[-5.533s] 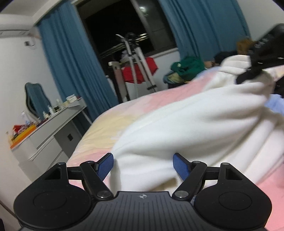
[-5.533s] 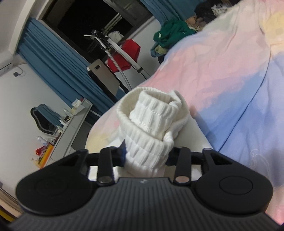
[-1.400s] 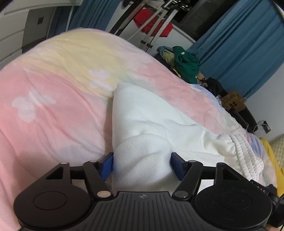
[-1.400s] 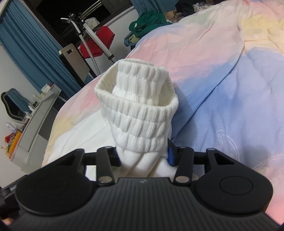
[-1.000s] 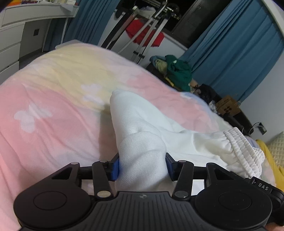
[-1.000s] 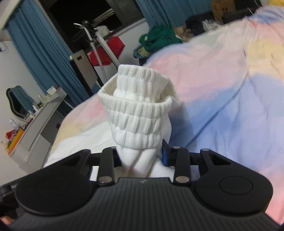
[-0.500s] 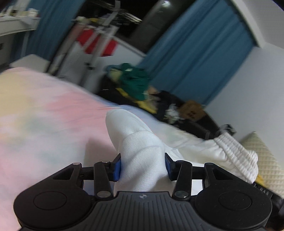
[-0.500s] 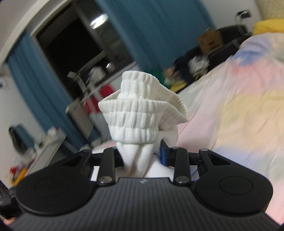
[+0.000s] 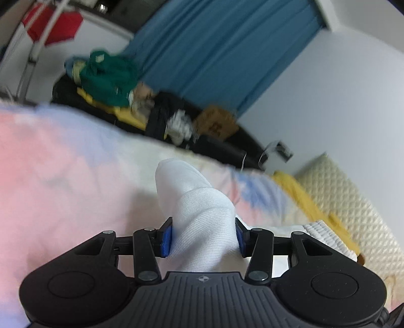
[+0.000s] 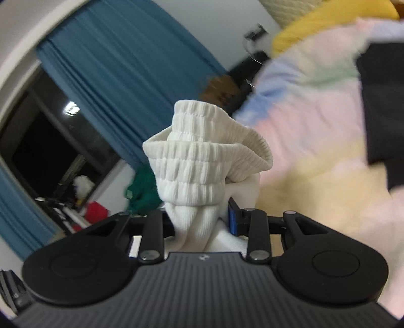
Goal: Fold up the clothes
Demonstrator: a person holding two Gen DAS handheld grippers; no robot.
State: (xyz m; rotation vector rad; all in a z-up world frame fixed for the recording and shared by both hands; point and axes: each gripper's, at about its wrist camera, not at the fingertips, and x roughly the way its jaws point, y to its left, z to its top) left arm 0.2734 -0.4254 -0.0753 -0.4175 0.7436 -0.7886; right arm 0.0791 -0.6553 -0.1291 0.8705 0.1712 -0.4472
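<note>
Left wrist: left gripper (image 9: 203, 236) clamped on white knit garment (image 9: 199, 214) w/ ribbed waistband (image 10: 202, 161); right gripper (image 10: 202, 218) pinching waistband, over pastel bedspread (image 9: 63, 171).

Even, soft indoor light; the blue curtain (image 9: 222, 50) and bed (image 9: 63, 171) smear with motion blur (fisheye bends edges), near cloth sharp.

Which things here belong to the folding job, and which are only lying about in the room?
Part of the job:
- white garment, its ribbed waistband
- left tool, right tool, both clamped on it
- pastel bedspread

Lying about:
- green clothes heap
- cardboard box
- yellow cloth
- blue curtain
</note>
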